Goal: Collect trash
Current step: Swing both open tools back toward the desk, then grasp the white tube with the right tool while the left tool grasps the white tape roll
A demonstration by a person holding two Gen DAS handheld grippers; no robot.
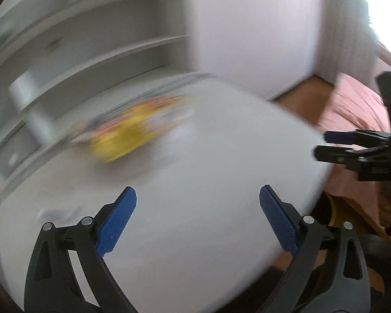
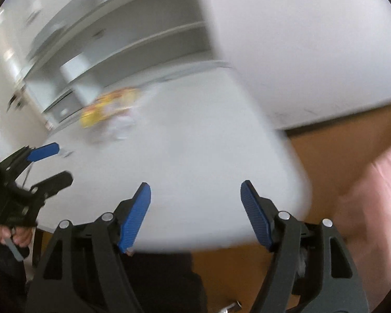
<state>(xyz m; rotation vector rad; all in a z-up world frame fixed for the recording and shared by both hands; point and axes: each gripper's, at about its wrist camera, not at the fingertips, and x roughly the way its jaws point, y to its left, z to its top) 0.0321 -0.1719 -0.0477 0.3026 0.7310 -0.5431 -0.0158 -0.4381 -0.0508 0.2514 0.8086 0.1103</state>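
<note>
Two grippers hang above a white table (image 1: 195,156), and both stand apart with nothing between the blue pads. The left gripper (image 1: 198,206) has its jaws spread very wide; through the gap only the bare table top shows. The right gripper (image 2: 195,203) is also spread, a little less wide, and its gap shows the near edge of the table. Each gripper appears at the side of the other camera's view: the right one at the right edge of the left wrist view, the left one at the left edge of the right wrist view, where a hand (image 2: 15,234) holds its handle.

Both pictures are strongly blurred. The trash, a yellow and orange wrapper (image 1: 133,130), lies on the far part of the table, near the wall side and well apart from both grippers. What is printed on it cannot be read. Something small and pale (image 2: 117,127) lies just beside the wrapper, too blurred to name.

Behind the table stand white shelves (image 1: 91,52). To the right there is a brown floor (image 2: 338,151) and a pink cloth (image 1: 352,109).
</note>
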